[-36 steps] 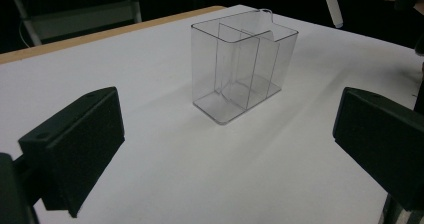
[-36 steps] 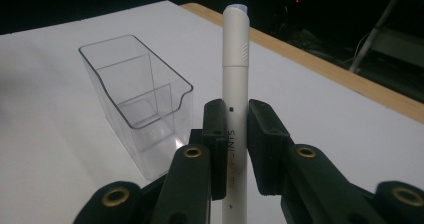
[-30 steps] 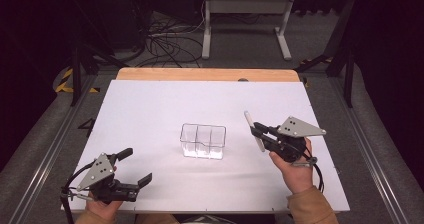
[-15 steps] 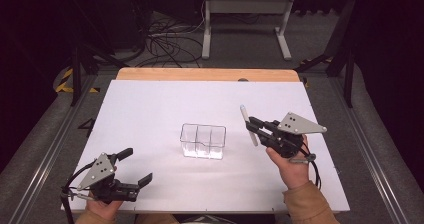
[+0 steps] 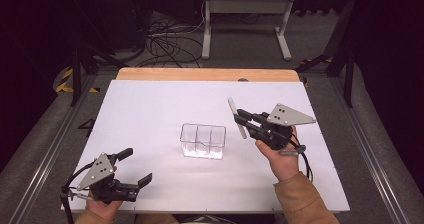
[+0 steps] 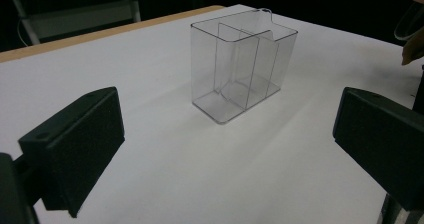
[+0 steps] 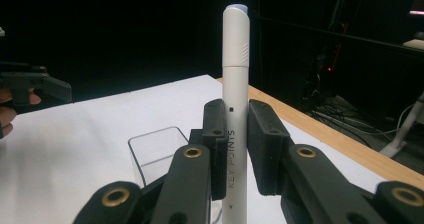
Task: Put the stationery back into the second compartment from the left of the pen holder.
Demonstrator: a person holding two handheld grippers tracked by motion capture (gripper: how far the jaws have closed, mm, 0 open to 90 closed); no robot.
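White pen marked "KEY POINTS" clamped in the right claw.
Pen stands upright at frame centre; left claw gapes wide before the clear divided box on the worktop.

Bright tabletop, dark surroundings, soft shadows

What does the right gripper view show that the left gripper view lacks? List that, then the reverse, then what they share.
Right gripper view: the right claw shut on the upright white plastic pen, whose barrel reads KEY POINTS.
Left gripper view: the left claw with its jaws wide open and nothing between them, and the dividers of the clear plastic three-compartment container, visible down to its floor.
Both: that container, the white tabletop and its wooden edge strip.
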